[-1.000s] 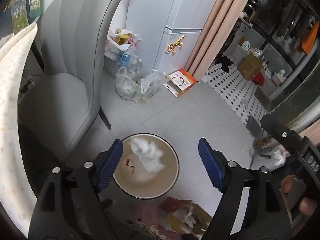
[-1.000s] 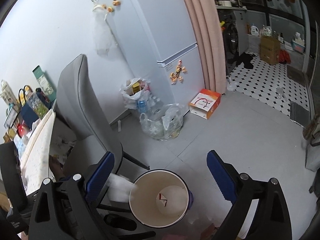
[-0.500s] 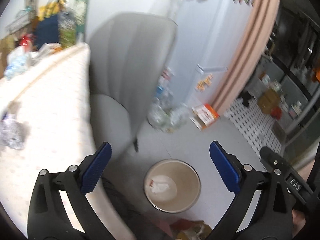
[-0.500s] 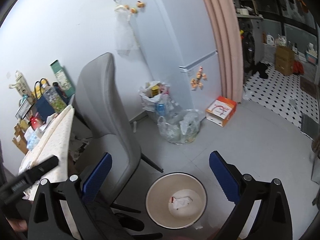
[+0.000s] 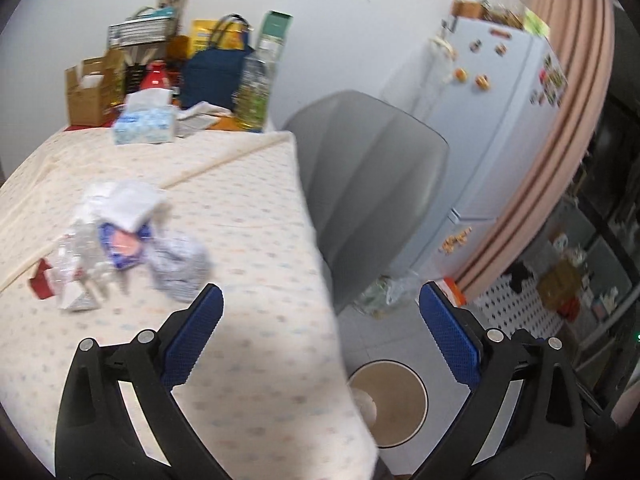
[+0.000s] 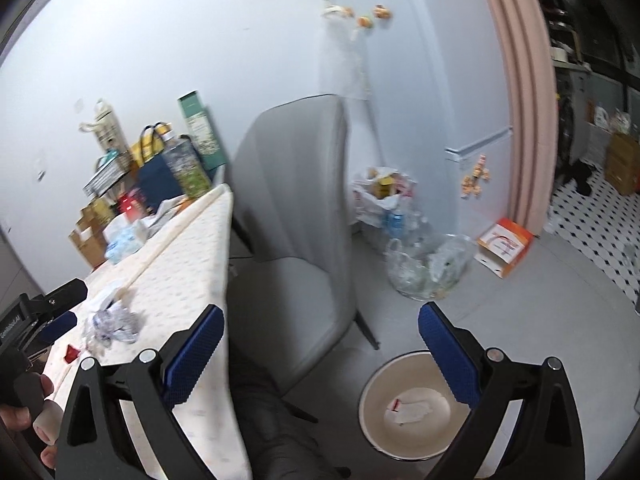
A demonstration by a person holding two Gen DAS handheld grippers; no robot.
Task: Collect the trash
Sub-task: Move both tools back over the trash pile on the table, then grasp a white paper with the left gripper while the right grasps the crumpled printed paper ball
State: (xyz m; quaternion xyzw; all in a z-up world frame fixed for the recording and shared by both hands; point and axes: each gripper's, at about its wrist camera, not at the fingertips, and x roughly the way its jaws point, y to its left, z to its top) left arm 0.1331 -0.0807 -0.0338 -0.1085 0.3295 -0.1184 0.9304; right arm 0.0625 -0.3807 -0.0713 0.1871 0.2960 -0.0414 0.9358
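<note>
Both claws are standing wide and empty: left gripper [image 5: 320, 320], right gripper [image 6: 320, 340]; trash pile [image 5: 120, 240] is lying on the table [image 5: 248, 200]; bin [image 6: 412, 404] is sitting below; advisable: straddle one crumpled piece squarely before closing.

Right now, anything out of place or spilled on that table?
Yes. A loose pile of trash lies scattered on the table: crumpled paper, clear plastic wrap, a small red scrap. Nothing looks spilled on the floor; the bin stands upright with paper in it. Both grippers are open, holding nothing.
</note>
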